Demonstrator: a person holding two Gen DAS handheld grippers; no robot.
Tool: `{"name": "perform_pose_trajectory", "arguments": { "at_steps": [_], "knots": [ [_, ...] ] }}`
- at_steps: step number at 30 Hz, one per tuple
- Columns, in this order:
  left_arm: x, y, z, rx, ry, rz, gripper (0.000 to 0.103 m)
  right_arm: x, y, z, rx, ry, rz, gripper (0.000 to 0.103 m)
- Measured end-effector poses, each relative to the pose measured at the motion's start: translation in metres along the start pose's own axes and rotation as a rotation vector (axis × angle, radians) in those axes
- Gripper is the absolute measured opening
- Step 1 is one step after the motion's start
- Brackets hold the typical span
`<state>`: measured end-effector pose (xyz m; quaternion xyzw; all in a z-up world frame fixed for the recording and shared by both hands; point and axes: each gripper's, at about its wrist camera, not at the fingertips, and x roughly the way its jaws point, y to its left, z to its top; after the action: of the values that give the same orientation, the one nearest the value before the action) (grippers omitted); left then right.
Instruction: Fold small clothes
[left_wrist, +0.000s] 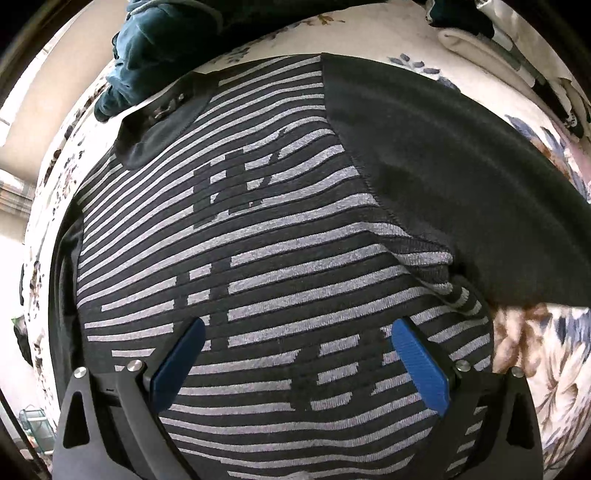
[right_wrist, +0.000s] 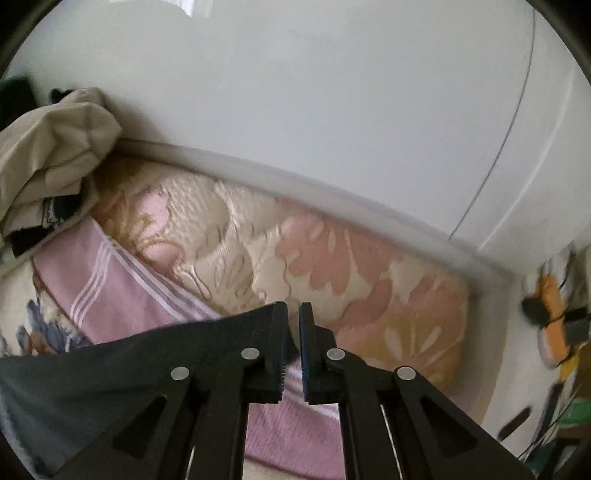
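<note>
A black shirt with grey stripes (left_wrist: 258, 240) lies flat on the floral bedspread (left_wrist: 535, 369) and fills the left wrist view. Its plain black sleeve (left_wrist: 443, 166) is laid across the upper right. My left gripper (left_wrist: 299, 325) hangs just over the shirt's lower part, its blue pads (left_wrist: 421, 365) wide apart, gripping nothing. In the right wrist view my right gripper (right_wrist: 293, 308) is nearly closed, with only a narrow slit showing. Black cloth of the shirt (right_wrist: 110, 362) runs in from the left to its left finger and shows dark between the pads.
A teal garment (left_wrist: 147, 48) and folded white cloth (left_wrist: 472, 40) lie beyond the shirt. Ahead of the right gripper are a pink striped cloth (right_wrist: 122, 295), a floral pillow (right_wrist: 369, 277), a crumpled beige garment (right_wrist: 48, 155) and the white wall (right_wrist: 295, 110).
</note>
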<state>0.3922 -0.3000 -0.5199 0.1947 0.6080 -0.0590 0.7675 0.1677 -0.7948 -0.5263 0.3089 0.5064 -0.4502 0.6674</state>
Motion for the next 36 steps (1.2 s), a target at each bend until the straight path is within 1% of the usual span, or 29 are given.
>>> {"name": "perform_pose_trajectory", "arguments": {
  "at_steps": [1,2,3,4,5,6,7,8,9,11,14,15,16,17,18,21,24,25,28,30,33,34,36],
  "knots": [
    [0.001,0.000,-0.001,-0.003,0.001,0.000,0.103,-0.002,-0.011,-0.001,0.052,0.006,0.018,0.028],
    [0.001,-0.001,-0.002,-0.007,0.003,-0.002,0.103,-0.006,-0.023,-0.006,0.117,0.002,0.063,0.035],
    [0.002,-0.002,-0.003,-0.011,0.007,-0.003,0.103,-0.009,-0.030,-0.012,0.168,0.007,0.107,0.046],
    [0.003,-0.002,-0.005,-0.012,0.013,-0.002,0.103,-0.009,-0.040,-0.021,0.236,0.027,0.170,0.053],
    [0.005,-0.002,-0.007,-0.013,0.019,-0.004,0.103,-0.003,-0.051,-0.033,0.322,0.070,0.262,0.054],
    [0.008,-0.003,-0.009,-0.014,0.029,-0.001,0.103,0.005,-0.056,-0.043,0.381,0.113,0.326,0.054],
    [0.009,-0.004,-0.011,-0.013,0.034,0.001,0.103,0.013,-0.059,-0.050,0.419,0.141,0.372,0.054],
    [0.012,-0.005,-0.013,-0.013,0.043,0.001,0.103,0.027,-0.061,-0.059,0.477,0.175,0.440,0.054],
    [0.014,-0.005,-0.016,-0.012,0.050,0.001,0.103,0.034,-0.060,-0.066,0.512,0.184,0.459,0.054],
    [0.015,-0.006,-0.020,-0.012,0.054,0.003,0.103,0.045,-0.054,-0.071,0.554,0.165,0.508,0.054],
    [0.016,-0.006,-0.022,-0.017,0.060,0.003,0.103,0.046,-0.043,-0.069,0.575,0.089,0.520,0.053],
    [0.017,-0.006,-0.022,-0.019,0.060,0.003,0.103,0.046,-0.040,-0.063,0.572,0.069,0.531,0.038],
    [0.017,-0.005,-0.022,-0.020,0.061,0.002,0.103,0.044,-0.037,-0.057,0.562,0.054,0.542,0.014],
    [0.017,-0.004,-0.021,-0.022,0.062,0.001,0.103,0.044,-0.029,-0.056,0.544,0.049,0.523,0.009],
    [0.017,-0.004,-0.021,-0.025,0.060,0.000,0.103,0.040,-0.025,-0.053,0.537,0.037,0.516,0.007],
    [0.015,0.001,-0.021,-0.037,0.063,-0.004,0.103,0.022,-0.017,-0.050,0.518,-0.008,0.498,0.005],
    [0.012,0.016,-0.022,-0.065,0.064,-0.015,0.103,-0.010,-0.007,-0.041,0.478,-0.065,0.500,0.005],
    [0.011,0.024,-0.023,-0.080,0.062,-0.019,0.103,-0.024,-0.005,-0.037,0.454,-0.084,0.508,0.005],
    [0.007,0.046,-0.028,-0.127,0.052,-0.019,0.103,-0.068,0.017,-0.033,0.358,-0.136,0.528,0.005],
    [0.006,0.070,-0.034,-0.177,0.053,-0.015,0.103,-0.096,0.046,-0.034,0.280,-0.154,0.550,0.005],
    [0.008,0.112,-0.047,-0.261,0.056,-0.001,0.103,-0.141,0.115,-0.053,0.114,-0.174,0.588,0.005],
    [0.008,0.124,-0.051,-0.288,0.056,0.005,0.103,-0.154,0.141,-0.062,0.058,-0.175,0.605,0.005],
    [0.013,0.161,-0.065,-0.356,0.061,0.022,0.103,-0.176,0.199,-0.084,-0.066,-0.172,0.642,0.005]
  ]
}}
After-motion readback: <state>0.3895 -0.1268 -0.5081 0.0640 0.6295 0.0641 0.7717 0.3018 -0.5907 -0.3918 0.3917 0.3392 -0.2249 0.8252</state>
